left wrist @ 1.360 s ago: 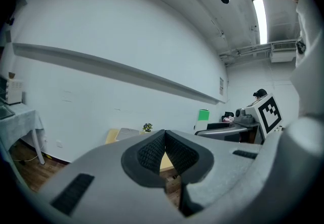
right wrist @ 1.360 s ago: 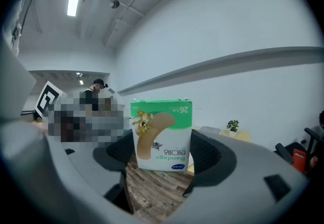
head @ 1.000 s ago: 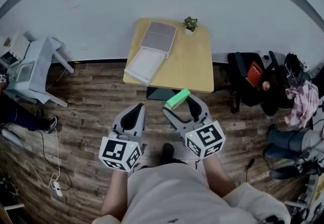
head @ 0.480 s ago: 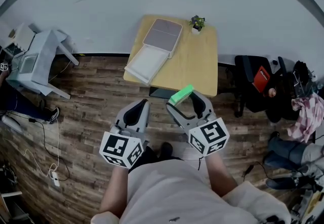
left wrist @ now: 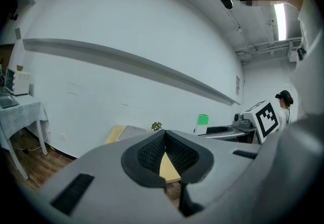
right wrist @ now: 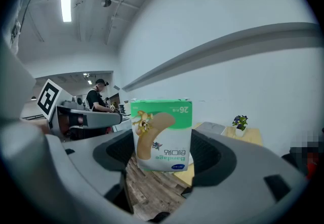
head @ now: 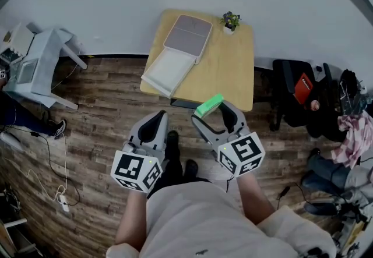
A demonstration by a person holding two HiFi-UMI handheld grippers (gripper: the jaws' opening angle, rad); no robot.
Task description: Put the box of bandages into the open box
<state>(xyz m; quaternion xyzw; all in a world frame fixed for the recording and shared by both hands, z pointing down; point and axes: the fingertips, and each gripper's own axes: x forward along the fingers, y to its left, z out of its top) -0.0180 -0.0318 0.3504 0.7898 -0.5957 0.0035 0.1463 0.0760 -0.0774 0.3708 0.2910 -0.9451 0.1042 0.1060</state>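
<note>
The bandage box, green and white with a plaster printed on it, is held upside down in my right gripper, which is shut on it. I hold it above the wooden floor, just short of the front edge of the yellow table. On the table's left side lies the open box, a white tray with its grey lid folded back. My left gripper hangs to the left of the right one, shut with nothing between its pads.
A small potted plant stands at the table's far right corner. A white folding table is at the left and a black chair with clothes beside it at the right. Cables lie on the floor at the left.
The person has stepped toward the table, which now lies nearer to both grippers. A foot has come into sight between them. The bandage box stays in the right gripper.
</note>
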